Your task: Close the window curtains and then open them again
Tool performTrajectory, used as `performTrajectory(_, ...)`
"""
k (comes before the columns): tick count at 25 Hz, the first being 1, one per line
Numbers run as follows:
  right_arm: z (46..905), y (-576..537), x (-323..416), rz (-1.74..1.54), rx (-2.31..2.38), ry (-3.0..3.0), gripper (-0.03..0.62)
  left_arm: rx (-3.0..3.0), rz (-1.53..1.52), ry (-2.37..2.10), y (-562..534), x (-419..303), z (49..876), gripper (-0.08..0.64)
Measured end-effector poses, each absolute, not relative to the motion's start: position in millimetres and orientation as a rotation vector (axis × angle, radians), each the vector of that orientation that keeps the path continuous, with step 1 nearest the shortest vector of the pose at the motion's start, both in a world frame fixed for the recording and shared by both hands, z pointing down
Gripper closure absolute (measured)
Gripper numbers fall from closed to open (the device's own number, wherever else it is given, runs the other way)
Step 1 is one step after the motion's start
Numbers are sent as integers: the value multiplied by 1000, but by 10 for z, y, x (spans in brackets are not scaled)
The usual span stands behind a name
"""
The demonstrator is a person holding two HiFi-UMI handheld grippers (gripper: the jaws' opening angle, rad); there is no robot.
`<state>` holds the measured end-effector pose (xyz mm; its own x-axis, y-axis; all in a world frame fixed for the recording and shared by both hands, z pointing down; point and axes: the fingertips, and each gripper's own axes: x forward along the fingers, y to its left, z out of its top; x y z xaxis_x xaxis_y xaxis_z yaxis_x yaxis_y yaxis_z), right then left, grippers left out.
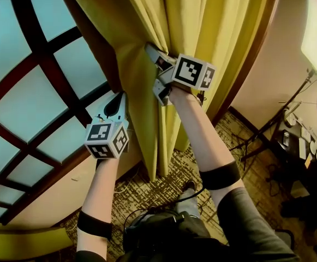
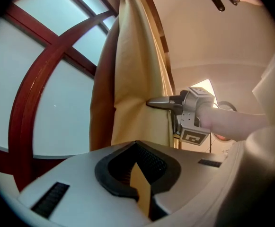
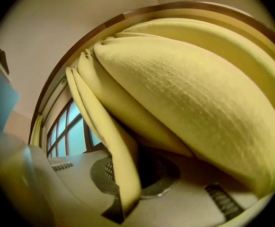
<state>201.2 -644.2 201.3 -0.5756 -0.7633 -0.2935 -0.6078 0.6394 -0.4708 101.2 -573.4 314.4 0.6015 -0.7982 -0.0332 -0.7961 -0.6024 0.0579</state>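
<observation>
wood-framed window behind; left gripper, right gripper pinch yellow curtain

Curtain top cut off by pic edge; right hand-held gripper tips partly hid in folds.

No readable text, brands or numbers. Only coded square markers: left cube on left gripper, right cube on right gripper.

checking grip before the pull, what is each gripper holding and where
The right gripper pinches a narrow vertical fold of the yellow curtain. The left gripper is shut with nothing in it.
</observation>
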Motion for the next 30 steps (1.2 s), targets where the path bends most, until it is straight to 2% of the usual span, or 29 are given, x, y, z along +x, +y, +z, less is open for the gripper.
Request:
performTrajectory(7, 1972, -6500, 2164, -435, -1014, 2398, 549, 2744, -100, -1396, -5863, 1227, 3244, 557)
performTrajectory(23, 1597, -6745, 3213, -334, -1009, 2396, 549, 2785, -78, -1319, -6143, 2458, 3193, 557)
performTrajectory(30, 1552, -6892, 3375, -316, -972, 2390, 549, 2811, -68, -1294, -6231, 2754, 3267, 557)
